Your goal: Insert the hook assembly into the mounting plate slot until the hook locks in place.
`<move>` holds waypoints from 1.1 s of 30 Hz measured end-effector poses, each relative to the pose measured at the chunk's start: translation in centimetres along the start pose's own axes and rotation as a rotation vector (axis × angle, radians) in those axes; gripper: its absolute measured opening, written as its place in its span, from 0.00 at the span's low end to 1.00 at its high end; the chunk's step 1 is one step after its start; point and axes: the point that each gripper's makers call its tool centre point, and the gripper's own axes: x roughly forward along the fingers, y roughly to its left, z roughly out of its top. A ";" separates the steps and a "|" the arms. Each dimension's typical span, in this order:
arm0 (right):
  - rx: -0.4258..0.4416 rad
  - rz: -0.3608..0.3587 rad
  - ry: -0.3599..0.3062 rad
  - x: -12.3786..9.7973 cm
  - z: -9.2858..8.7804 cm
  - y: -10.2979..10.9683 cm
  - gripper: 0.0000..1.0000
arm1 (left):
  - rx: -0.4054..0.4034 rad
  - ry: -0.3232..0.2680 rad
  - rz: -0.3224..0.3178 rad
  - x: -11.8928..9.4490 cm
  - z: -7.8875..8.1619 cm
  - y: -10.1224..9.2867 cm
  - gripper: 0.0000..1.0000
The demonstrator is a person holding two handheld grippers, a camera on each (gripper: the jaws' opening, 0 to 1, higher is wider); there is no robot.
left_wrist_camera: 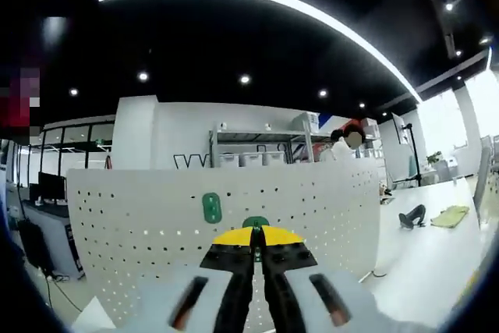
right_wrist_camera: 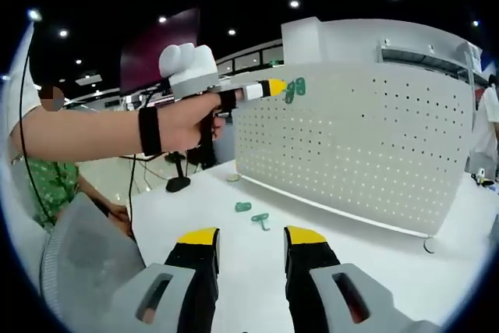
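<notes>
Yellow-tipped black jaws of the left hand-held gripper [left_wrist_camera: 256, 241] rise from the near edge of the left gripper view, pressed together on a green hook [left_wrist_camera: 256, 222] whose rounded top peeks out just above the tips. Right behind it stands a white perforated mounting plate [left_wrist_camera: 140, 216], upright on the worktop [left_wrist_camera: 437, 255]. A second green hook [left_wrist_camera: 211, 207] sits on the plate's face, up and to the left of the jaw tips.

Seen from the right gripper view, the right hand-held gripper [right_wrist_camera: 249, 239] is released, its two yellow-tipped jaws standing well apart with nothing between them, hovering over the white worktop [right_wrist_camera: 195, 208]. Farther off, a person's hand [right_wrist_camera: 185, 121], wearing a black wrist strap, holds the left hand-held gripper [right_wrist_camera: 273, 87] level and stretched out to the right, its tip at the upper left corner of the mounting plate [right_wrist_camera: 366, 146]. Green hook pieces [right_wrist_camera: 295, 89] show at that tip against the plate; whether they are seated in a slot cannot be told.

Two more green hook parts [right_wrist_camera: 252, 211] lie loose on the worktop near the plate's lower left edge, just beyond the open jaws.
</notes>
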 end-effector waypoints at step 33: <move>0.019 -0.034 -0.001 -1.0 -0.4 -1.3 0.32 | 0.058 -0.065 0.047 5.1 2.1 0.3 0.02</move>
